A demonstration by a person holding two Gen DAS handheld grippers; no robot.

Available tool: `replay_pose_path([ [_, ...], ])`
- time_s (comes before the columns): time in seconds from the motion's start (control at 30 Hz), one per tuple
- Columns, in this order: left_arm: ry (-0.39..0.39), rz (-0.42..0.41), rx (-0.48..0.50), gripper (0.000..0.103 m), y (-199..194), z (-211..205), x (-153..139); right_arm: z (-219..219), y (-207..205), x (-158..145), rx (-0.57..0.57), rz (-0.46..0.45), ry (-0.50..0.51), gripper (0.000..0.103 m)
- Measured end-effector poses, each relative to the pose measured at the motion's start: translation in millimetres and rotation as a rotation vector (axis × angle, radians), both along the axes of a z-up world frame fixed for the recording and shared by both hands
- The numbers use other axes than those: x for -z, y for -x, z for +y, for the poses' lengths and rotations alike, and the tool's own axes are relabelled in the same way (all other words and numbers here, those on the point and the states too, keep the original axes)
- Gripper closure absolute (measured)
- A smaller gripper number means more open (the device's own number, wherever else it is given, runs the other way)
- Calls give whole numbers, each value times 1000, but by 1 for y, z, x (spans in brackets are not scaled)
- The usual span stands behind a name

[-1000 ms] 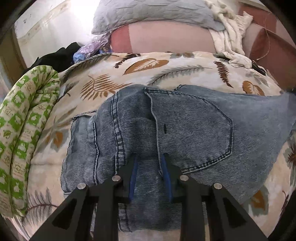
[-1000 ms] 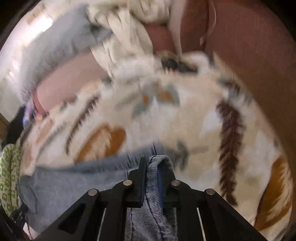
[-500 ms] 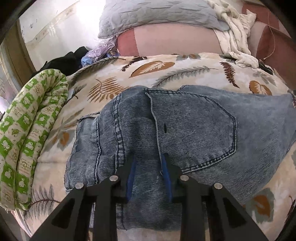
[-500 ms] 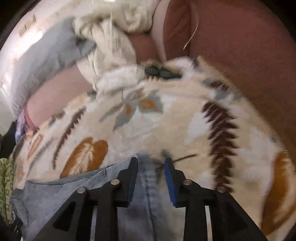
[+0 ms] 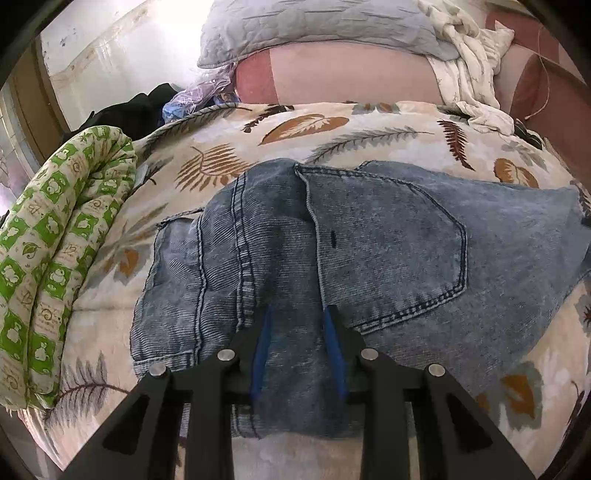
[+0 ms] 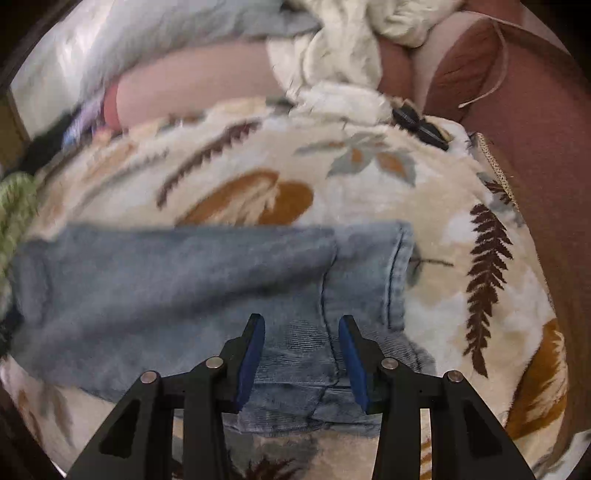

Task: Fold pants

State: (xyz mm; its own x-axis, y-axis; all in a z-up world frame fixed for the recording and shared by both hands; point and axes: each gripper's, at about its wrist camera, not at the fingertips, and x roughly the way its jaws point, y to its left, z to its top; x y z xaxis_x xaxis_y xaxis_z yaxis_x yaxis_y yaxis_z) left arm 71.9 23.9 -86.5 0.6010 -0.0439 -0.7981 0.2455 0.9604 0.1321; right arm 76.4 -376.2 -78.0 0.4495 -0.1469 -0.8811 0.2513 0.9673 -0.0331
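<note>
Blue denim pants (image 5: 388, 240) lie spread on a leaf-patterned blanket (image 5: 332, 136), back pocket up. My left gripper (image 5: 297, 314) sits at their near edge by the centre seam. Its blue pads are a little apart, with bunched denim filling the gap between them. In the right wrist view the pants (image 6: 166, 280) run across the blanket (image 6: 258, 155), and a leg hem (image 6: 399, 273) is laid out flat at the right. My right gripper (image 6: 301, 332) hovers over that end. Its jaws are opening and the pads stand clear of the denim below.
A rolled green-patterned quilt (image 5: 55, 240) lies along the left edge of the bed. A grey pillow (image 5: 314, 29) and a crumpled white cloth (image 5: 469, 62) sit at the back. A black clip (image 6: 421, 125) rests near the brown upholstered side (image 6: 535, 129).
The right gripper held a fold of denim a second ago. It has since let go and opened, and the leg end now lies flat on the blanket. The left gripper has kept still.
</note>
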Motion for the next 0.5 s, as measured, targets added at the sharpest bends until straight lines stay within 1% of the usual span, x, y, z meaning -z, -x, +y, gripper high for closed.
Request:
replay_pose_path([
  [0.07, 13, 5, 0, 73, 1, 4, 0, 5, 6, 12, -12, 67, 24, 60],
  [0.13, 32, 12, -7, 73, 2, 7, -1, 6, 18, 23, -14, 117, 36, 61],
  [0.17, 49, 13, -11, 73, 2, 9, -2, 6, 26, 28, -15, 130, 37, 61],
  [0.23, 102, 4, -26, 73, 3, 16, -8, 8, 39, 28, -11, 118, 35, 60],
  [0.33, 156, -30, -58, 73, 2, 24, -16, 13, 49, 28, 1, 158, 35, 60],
  [0.4, 144, -53, -75, 68, 0, 27, -18, 16, 52, 28, -6, 187, 42, 60],
  [0.43, 117, -47, -72, 60, -3, 26, -16, 15, 52, 27, -1, 196, 35, 60],
  [0.5, 64, -3, -63, 60, -10, 23, -7, 13, 49, 22, 11, 218, 21, 60],
])
